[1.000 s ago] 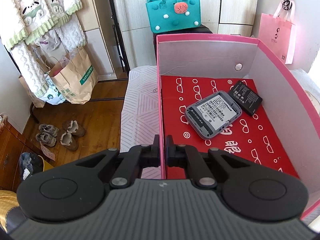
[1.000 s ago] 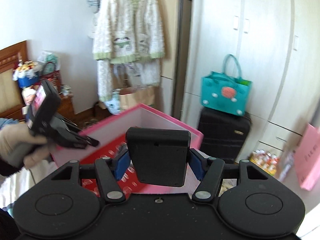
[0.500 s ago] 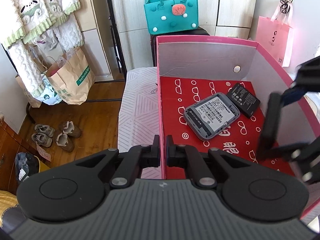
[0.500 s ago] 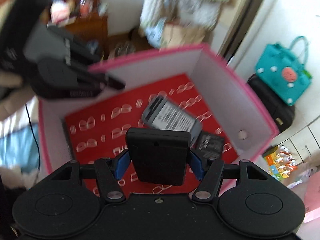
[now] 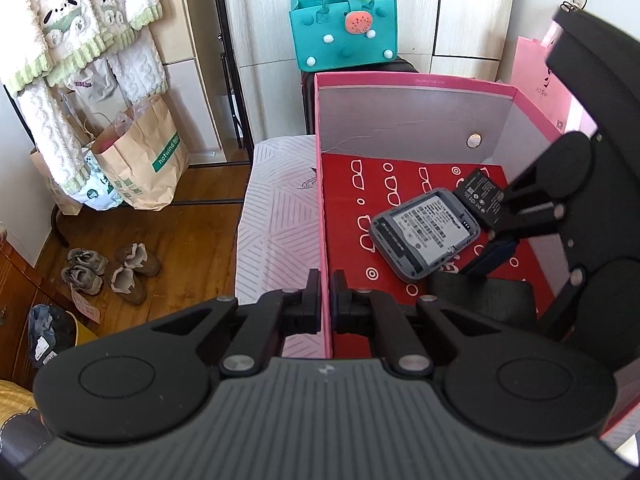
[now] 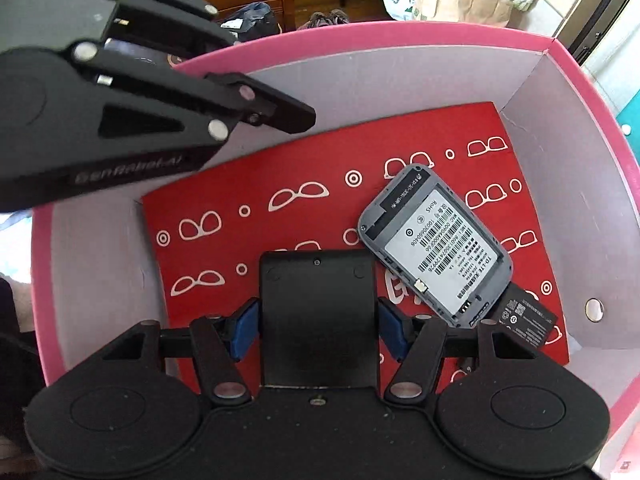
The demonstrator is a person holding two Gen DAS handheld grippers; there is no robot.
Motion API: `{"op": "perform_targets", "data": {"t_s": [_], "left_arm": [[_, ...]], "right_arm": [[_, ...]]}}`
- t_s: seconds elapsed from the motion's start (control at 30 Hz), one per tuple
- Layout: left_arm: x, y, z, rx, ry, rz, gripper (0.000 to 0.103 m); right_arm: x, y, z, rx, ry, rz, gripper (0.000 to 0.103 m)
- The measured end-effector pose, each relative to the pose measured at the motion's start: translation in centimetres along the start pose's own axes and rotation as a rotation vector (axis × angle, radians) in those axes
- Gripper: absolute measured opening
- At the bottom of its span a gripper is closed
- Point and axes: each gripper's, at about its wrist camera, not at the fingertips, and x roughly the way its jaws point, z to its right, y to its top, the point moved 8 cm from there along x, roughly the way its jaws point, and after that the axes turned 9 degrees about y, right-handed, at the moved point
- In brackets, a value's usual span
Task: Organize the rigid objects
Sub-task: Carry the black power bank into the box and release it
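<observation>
A pink box [image 5: 412, 79] with a red patterned floor holds a grey device [image 5: 426, 236] lying back-up with its label showing, and a black battery [image 5: 482, 196] against its far end. My left gripper [image 5: 325, 296] is shut on the box's left wall. My right gripper [image 6: 318, 320] points steeply down inside the box [image 6: 360, 46], its blue pads shut on a flat black cover [image 6: 318, 312]. The cover sits low over the red floor, just beside the grey device [image 6: 436, 248]; the battery [image 6: 524, 320] lies beyond it. In the left wrist view the right gripper [image 5: 504, 276] and cover [image 5: 480, 298] fill the box's right side.
The box rests on a white patterned bed cover [image 5: 276, 220]. Behind it a teal bag [image 5: 344, 28] stands on a black suitcase, and a pink bag [image 5: 536, 68] hangs at the right. A paper bag [image 5: 140, 152] and shoes [image 5: 108, 272] are on the wooden floor at the left.
My right gripper has tipped downward and dropped into the box with the black cover, ending beside the grey device. The left gripper has kept still on the wall.
</observation>
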Motion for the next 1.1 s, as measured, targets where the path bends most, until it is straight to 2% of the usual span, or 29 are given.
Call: {"op": "perform_targets", "data": {"t_s": [0.17, 0.33, 0.57, 0.67, 0.8, 0.93, 1.1], "left_arm": [[-0.1, 0.0, 0.2, -0.004, -0.002, 0.002, 0.004], [-0.2, -0.1, 0.1, -0.006, -0.001, 0.002, 0.004], [-0.2, -0.1, 0.1, -0.011, -0.003, 0.002, 0.004], [-0.3, -0.1, 0.1, -0.009, -0.002, 0.002, 0.004], [-0.2, -0.1, 0.0, -0.013, -0.003, 0.001, 0.004], [-0.2, -0.2, -0.1, -0.034, -0.015, 0.003, 0.004], [-0.2, -0.2, 0.0, -0.029, -0.005, 0.009, 0.004]], "right_arm": [[-0.3, 0.6, 1.3, 0.001, -0.065, -0.007, 0.066], [-0.8, 1.3, 2.3, -0.018, -0.093, 0.006, 0.066], [-1.8, 1.4, 2.6, -0.088, -0.185, 0.069, 0.067], [-3.2, 1.2, 2.2, -0.089, -0.195, 0.133, 0.068], [-6.2, -0.1, 2.8, 0.003, -0.145, 0.254, 0.071], [-10.0, -2.4, 4.0, 0.115, -0.133, 0.411, 0.073], [-14.4, -7.1, 4.1, 0.223, -0.171, 0.583, 0.074]]}}
